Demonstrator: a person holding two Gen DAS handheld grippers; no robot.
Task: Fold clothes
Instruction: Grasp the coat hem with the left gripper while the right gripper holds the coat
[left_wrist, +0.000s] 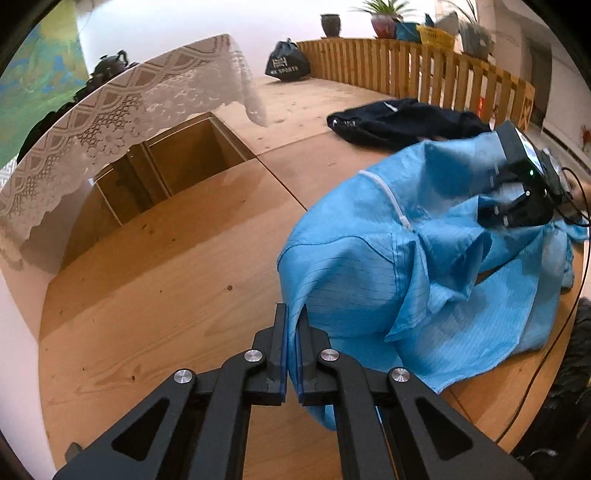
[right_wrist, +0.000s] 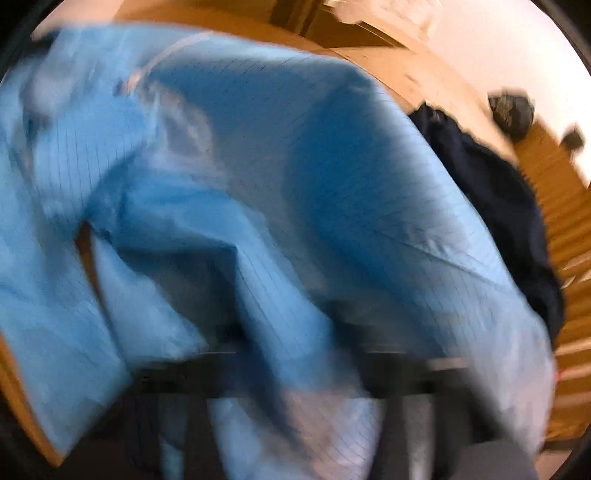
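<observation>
Nearest the left wrist camera, the left gripper (left_wrist: 293, 325) has its jaws clamped together on an edge of the blue garment (left_wrist: 424, 280), a thin fold of the fabric pinched between the two pads and hanging a little below them. From that pinch the blue garment spreads away in a crumpled heap over the wooden table (left_wrist: 166, 266), its white zipper (left_wrist: 388, 195) running across the upper part of the heap. At the far side of the blue garment sits the right gripper (left_wrist: 496, 218), its dark body pressed down into the cloth with fabric bunched around its fingers; from this view its jaws look closed on the blue garment (the right wrist picture is too smeared to confirm more than blue cloth draped over the dark frame of that gripper). In that blurred view the blue garment (right_wrist: 258, 184) fills nearly the whole frame. Just beyond the blue garment lies a dark navy garment (left_wrist: 399, 123), touching or nearly touching its far edge. Farther off from the blue garment, a square opening (left_wrist: 173, 162) is cut into the table, with a white lace cloth (left_wrist: 122, 110) hanging over it. Farthest from the blue garment stand a black bag (left_wrist: 288, 62) and a slatted wooden fence (left_wrist: 406, 70), with potted plants (left_wrist: 384, 18) on top of it.
</observation>
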